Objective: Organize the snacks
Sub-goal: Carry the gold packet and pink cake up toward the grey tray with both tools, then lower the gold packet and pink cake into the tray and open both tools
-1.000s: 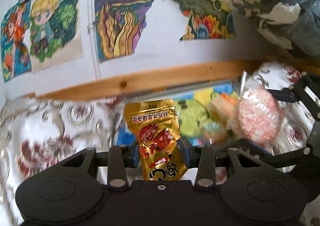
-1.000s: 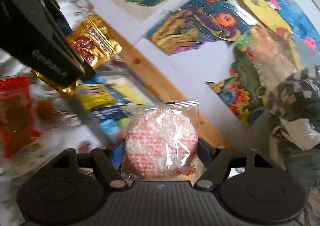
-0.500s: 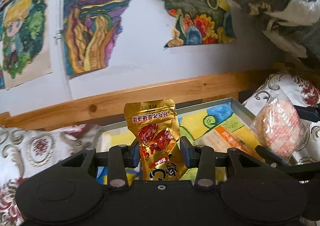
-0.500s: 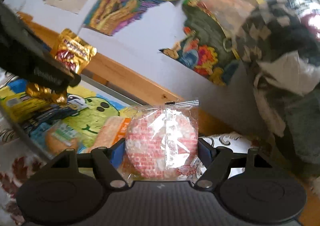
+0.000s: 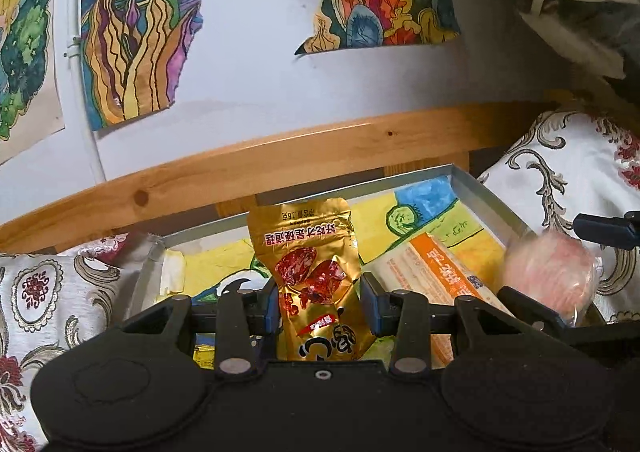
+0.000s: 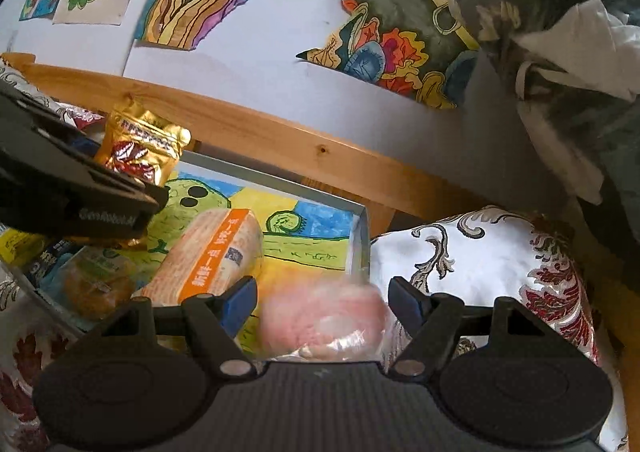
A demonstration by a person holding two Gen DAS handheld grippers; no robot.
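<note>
My left gripper [image 5: 320, 308] is shut on a gold pouch [image 5: 316, 272] printed with red fruit, held upright over the grey tray [image 5: 488, 196]. My right gripper [image 6: 322, 302] stands open at the tray's right end [image 6: 358, 228]. A round pink-and-white wrapped snack [image 6: 324, 316] is blurred between its spread fingers, touching neither pad. In the left wrist view that pink snack [image 5: 548, 276] sits by the tray's right wall. An orange-banded packet [image 6: 216, 256] lies in the tray. From the right wrist view the gold pouch [image 6: 140, 144] shows in the left gripper's jaws.
The tray has a drawing lining its floor and holds a bun packet [image 6: 96, 284] and a yellow packet [image 6: 16, 248]. A wooden rail [image 5: 280, 156] and a wall with drawings [image 5: 132, 32] stand behind. Patterned cloth [image 6: 500, 260] surrounds the tray. Bundled fabric [image 6: 560, 12] hangs upper right.
My right gripper has opened and let go of the pink round snack, which now drops blurred at the tray's right end. Both grippers moved closer over the tray; the left still holds the pouch.
</note>
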